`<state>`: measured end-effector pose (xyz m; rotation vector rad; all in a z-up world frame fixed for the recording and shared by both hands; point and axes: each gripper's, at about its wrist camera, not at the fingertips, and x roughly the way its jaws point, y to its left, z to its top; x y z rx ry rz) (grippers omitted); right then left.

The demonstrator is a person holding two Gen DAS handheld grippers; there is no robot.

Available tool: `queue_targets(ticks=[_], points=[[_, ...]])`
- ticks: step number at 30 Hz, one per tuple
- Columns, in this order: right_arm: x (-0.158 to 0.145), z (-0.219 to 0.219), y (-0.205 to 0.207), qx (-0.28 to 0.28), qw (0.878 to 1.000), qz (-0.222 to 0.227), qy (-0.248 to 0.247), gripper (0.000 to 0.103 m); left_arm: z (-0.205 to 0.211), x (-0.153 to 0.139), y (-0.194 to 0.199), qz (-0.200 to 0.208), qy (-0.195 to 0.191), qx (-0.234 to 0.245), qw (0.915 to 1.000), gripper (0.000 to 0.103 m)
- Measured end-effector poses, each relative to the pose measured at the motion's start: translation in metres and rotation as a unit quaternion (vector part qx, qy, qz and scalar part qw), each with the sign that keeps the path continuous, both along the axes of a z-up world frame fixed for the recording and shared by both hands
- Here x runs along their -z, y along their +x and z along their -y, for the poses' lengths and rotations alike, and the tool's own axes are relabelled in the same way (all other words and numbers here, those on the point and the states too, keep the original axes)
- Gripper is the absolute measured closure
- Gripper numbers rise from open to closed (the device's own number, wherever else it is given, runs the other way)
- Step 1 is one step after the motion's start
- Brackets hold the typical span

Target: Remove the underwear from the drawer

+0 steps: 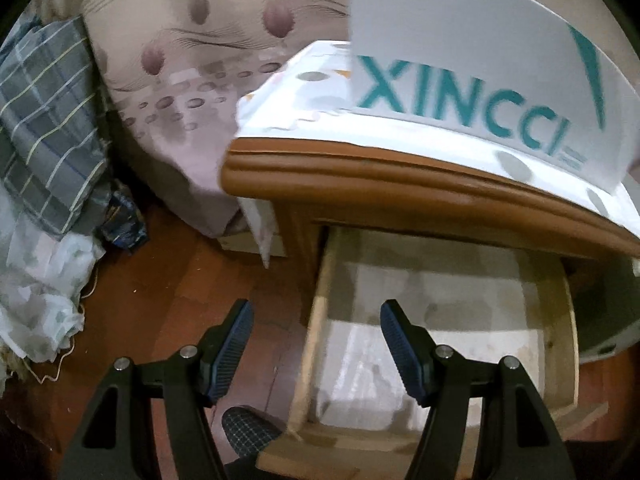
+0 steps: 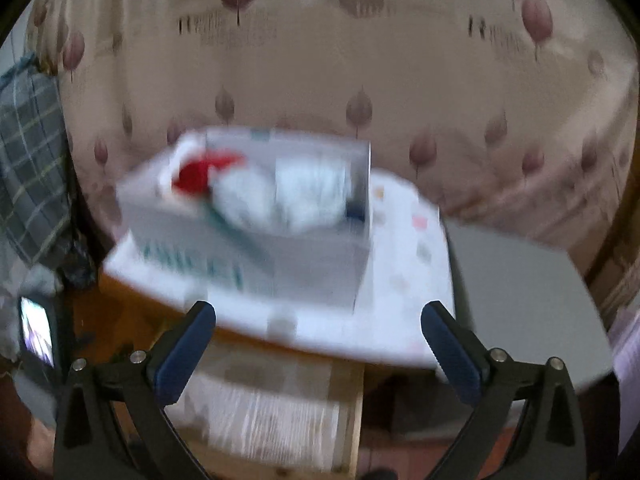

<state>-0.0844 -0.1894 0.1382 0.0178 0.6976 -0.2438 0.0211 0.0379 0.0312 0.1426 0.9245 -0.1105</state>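
Note:
The wooden drawer (image 1: pixel 316 328) of the nightstand stands pulled out; its pale lined bottom (image 1: pixel 432 344) shows and no underwear is visible in it. The drawer also shows in the right wrist view (image 2: pixel 348 408), blurred. A white box (image 2: pixel 248 248) on the nightstand top holds white (image 2: pixel 280 196) and red cloth (image 2: pixel 196 172); the same box, lettered XINCCI, shows in the left wrist view (image 1: pixel 480 80). My left gripper (image 1: pixel 316 348) is open and empty over the drawer's left side. My right gripper (image 2: pixel 318 348) is open and empty above the drawer front.
The nightstand top (image 1: pixel 320 160) has a brown rim and a white patterned cover. A bed with floral sheet (image 1: pixel 180 80) stands behind it. Plaid fabric (image 1: pixel 44 120) and white cloth (image 1: pixel 36 288) hang at left. A slipper toe (image 1: pixel 248 428) rests on the wood floor.

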Motion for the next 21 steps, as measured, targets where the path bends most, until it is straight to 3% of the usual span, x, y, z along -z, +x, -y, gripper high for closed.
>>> queue_targets(ticks=[3,7,13,21], points=[[0.048,-0.010,-0.011,0.005,0.999,-0.041,0.019,0.002,0.008,0.000,-0.009,-0.007,-0.010,0.016,0.9998,0.035],[0.092,-0.020,-0.015,0.014,0.997,-0.074,0.026,0.002,0.016,0.006,-0.018,-0.010,0.007,0.026,0.9996,0.035],[0.120,-0.027,-0.015,0.011,0.994,-0.096,0.044,0.002,0.026,0.011,-0.022,-0.008,0.027,0.037,0.9989,0.035],[0.137,-0.031,-0.016,0.006,0.992,-0.113,0.053,0.002,0.037,0.015,-0.026,-0.010,0.031,0.051,0.9981,0.035]])
